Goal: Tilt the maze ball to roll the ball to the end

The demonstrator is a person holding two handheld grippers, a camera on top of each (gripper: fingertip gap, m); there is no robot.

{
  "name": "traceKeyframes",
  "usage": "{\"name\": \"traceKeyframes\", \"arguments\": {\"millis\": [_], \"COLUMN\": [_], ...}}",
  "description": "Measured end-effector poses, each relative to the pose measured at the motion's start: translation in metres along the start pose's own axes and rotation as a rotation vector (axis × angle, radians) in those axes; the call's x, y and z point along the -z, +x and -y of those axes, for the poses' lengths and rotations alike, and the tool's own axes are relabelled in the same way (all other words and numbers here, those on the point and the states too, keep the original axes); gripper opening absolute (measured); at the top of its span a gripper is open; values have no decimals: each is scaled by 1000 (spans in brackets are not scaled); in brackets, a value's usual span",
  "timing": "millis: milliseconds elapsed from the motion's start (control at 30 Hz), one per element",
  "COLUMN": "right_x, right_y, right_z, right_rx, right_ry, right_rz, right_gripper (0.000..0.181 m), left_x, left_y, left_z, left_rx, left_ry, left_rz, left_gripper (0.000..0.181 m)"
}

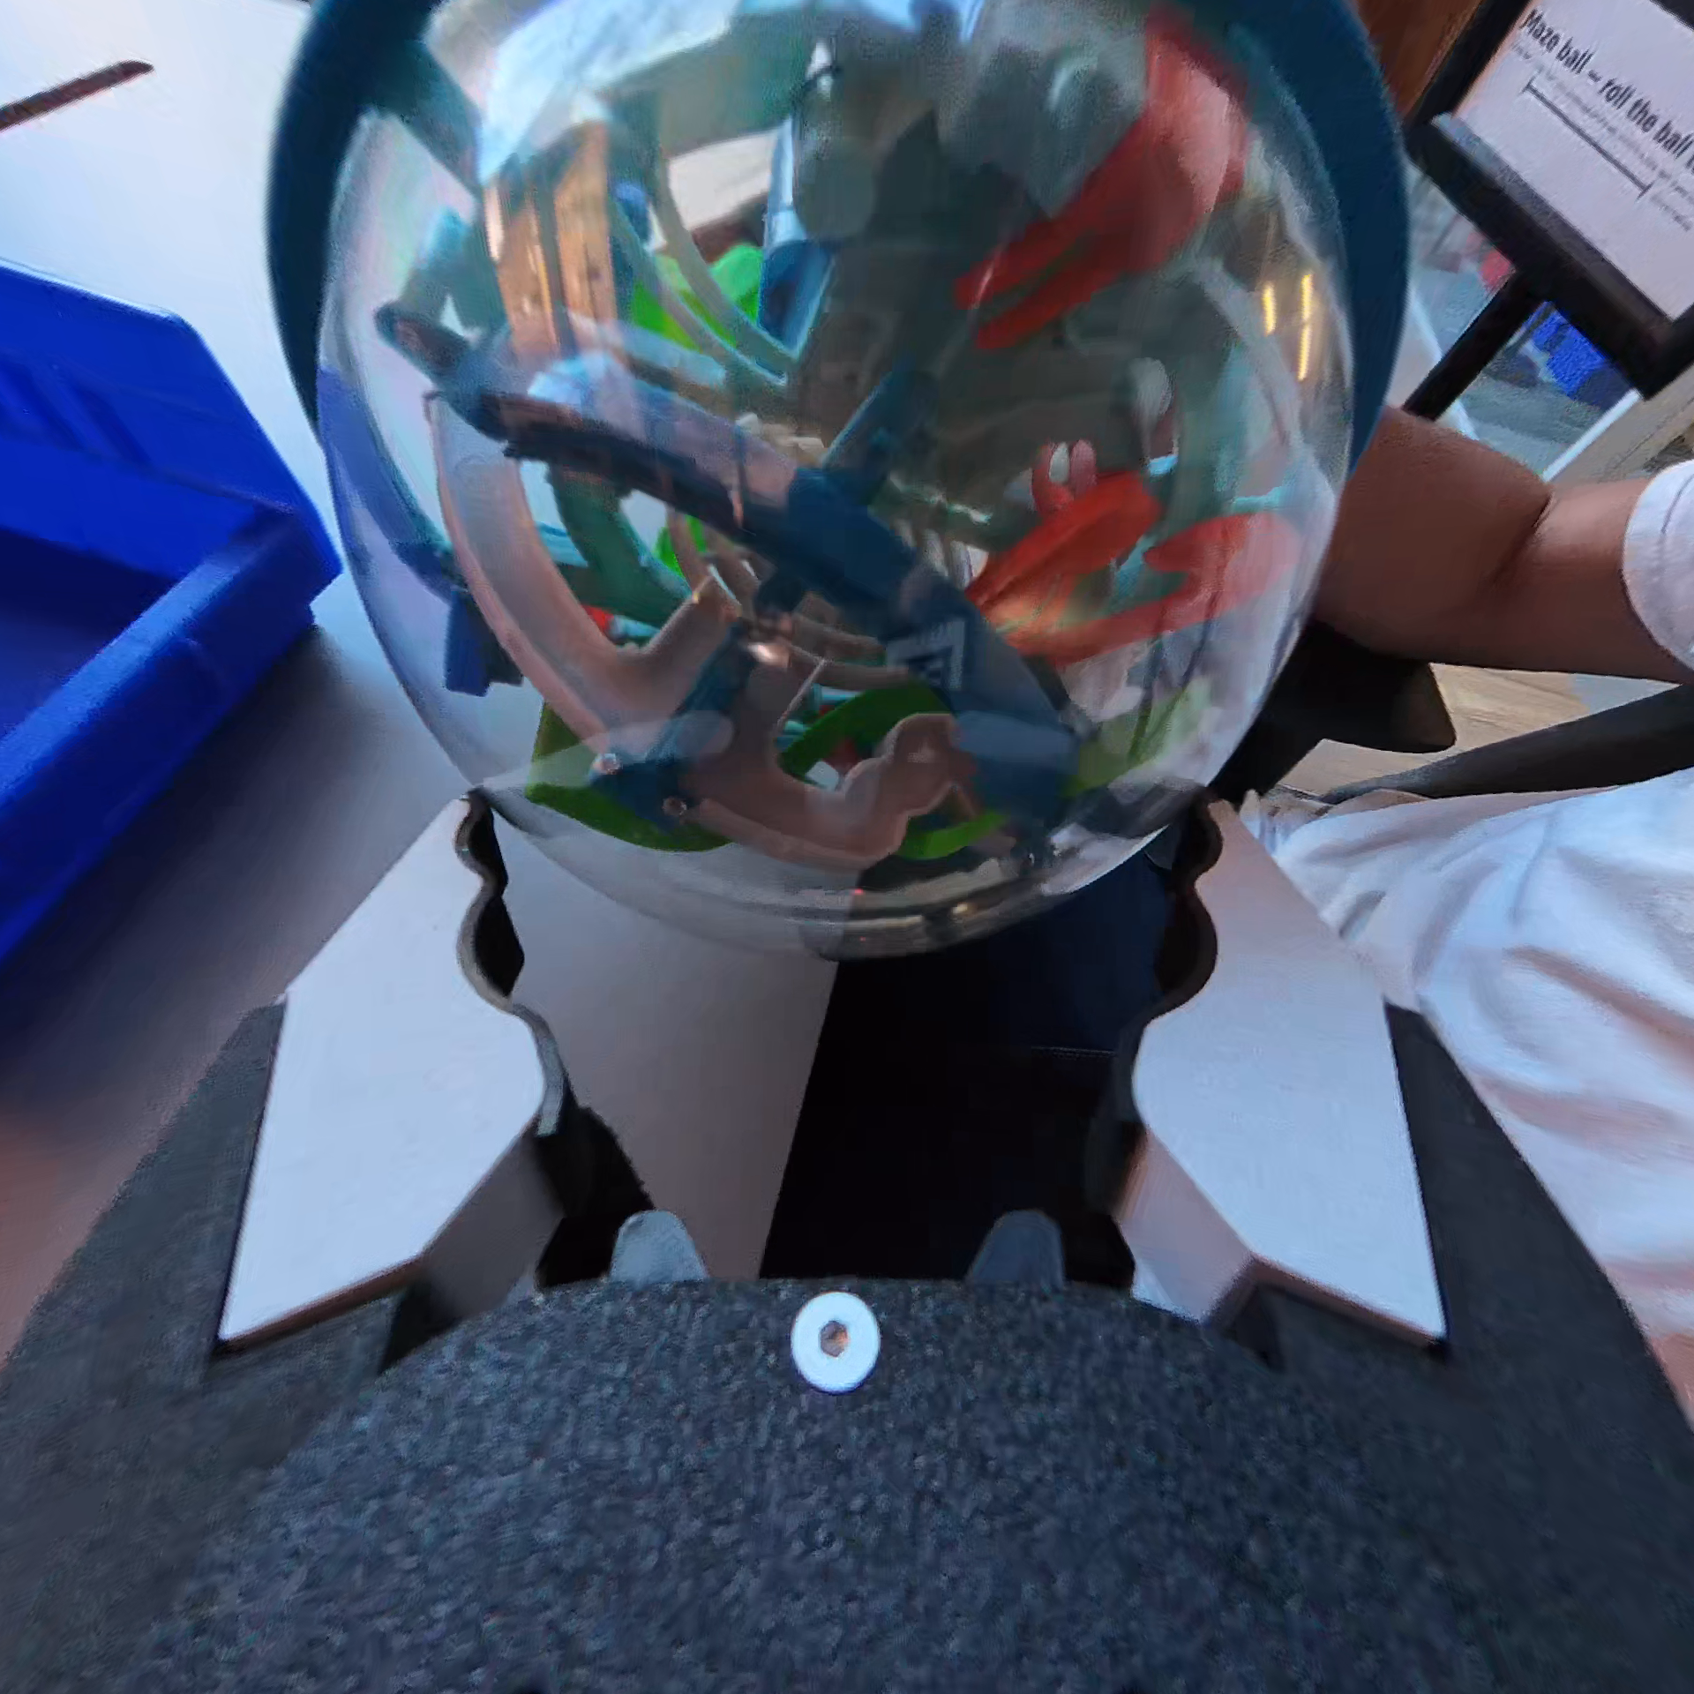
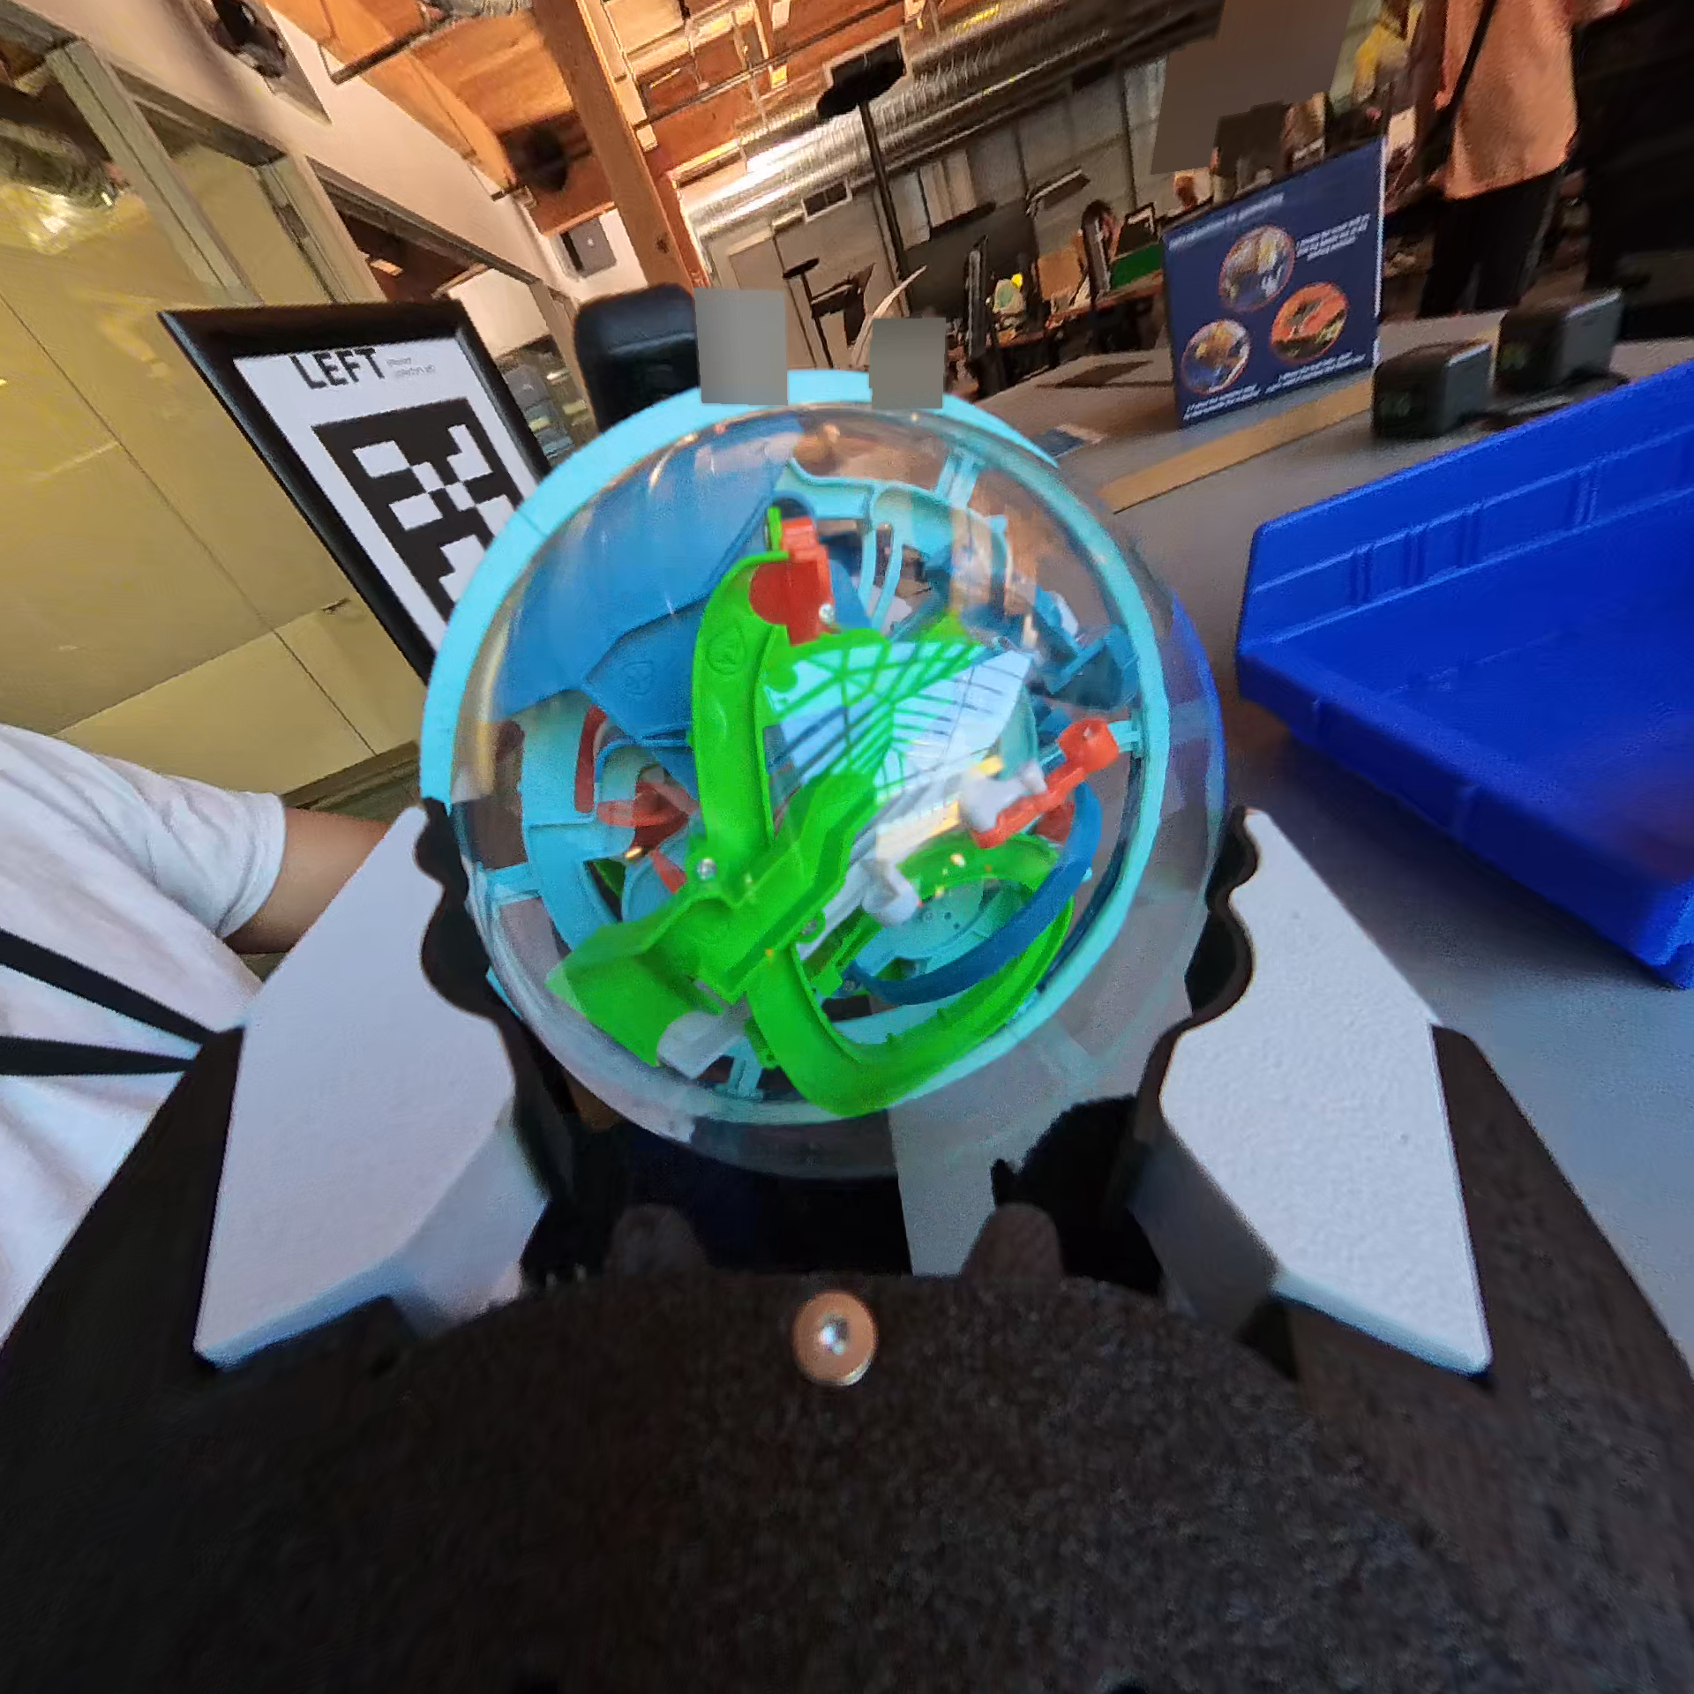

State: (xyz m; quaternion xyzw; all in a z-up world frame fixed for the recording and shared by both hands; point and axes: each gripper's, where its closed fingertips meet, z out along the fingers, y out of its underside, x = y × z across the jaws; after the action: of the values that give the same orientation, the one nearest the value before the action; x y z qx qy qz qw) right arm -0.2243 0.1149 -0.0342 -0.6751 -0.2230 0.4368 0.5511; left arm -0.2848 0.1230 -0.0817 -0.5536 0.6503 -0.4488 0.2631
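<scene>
The maze ball (image 1: 825, 477) is a clear sphere with a teal ring and green, blue and red tracks inside. It is held up off the table between both grippers, one on each side. My left gripper (image 1: 839, 825) has its jaws spread wide and its white fingers (image 1: 367, 1054) press on the sphere's lower part. The left wrist view is blurred. My right gripper (image 2: 830, 880) clamps the maze ball (image 2: 807, 779) between its wide-set fingers (image 2: 1302, 1100). I cannot pick out the small rolling ball for sure.
A blue bin (image 2: 1485, 687) stands on the grey table (image 2: 1467, 1054), and shows at the left in the left wrist view (image 1: 137, 596). Framed cards (image 2: 385, 477) (image 1: 1604, 156) stand behind the sphere. A person's arm (image 1: 1467, 568) and white shirt (image 2: 137, 871) are close by.
</scene>
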Motion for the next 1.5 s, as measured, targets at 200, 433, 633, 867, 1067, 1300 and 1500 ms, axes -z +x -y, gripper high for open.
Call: {"name": "traceKeyframes", "arguments": {"millis": [200, 433, 633, 867, 1067, 1300, 1500], "right_x": [-13, -15, -4, -10, -34, 9, -10], "right_y": [19, 18, 23, 29, 17, -9, 2], "right_z": [-34, -34, -37, -70, -99, -6, -5], "right_rx": [79, 165, 154, 109, 114, -122, -156], "right_ry": [-90, -89, -64, -233, -416, 47, -102], "right_rz": [-30, -44, -31, -79, -20, 209, 6], "right_gripper": [155, 153, 152, 153, 154, 142, 137], "left_x": [-7, -5, -9, -11, 15, 10, -6], "left_y": [-14, -18, -24, -24, -13, -7, 7], "left_z": [-5, 2, -10, -2, -7, -8, -1], "left_rx": [10, 8, 200, 203, -158, -338, -641], "left_ry": [-8, 55, 99, 66, -91, -158, -217], "left_rz": [79, 81, -45, -52, 182, 286, 454], "left_gripper": [156, 156, 158, 157, 156, 156, 156]}}
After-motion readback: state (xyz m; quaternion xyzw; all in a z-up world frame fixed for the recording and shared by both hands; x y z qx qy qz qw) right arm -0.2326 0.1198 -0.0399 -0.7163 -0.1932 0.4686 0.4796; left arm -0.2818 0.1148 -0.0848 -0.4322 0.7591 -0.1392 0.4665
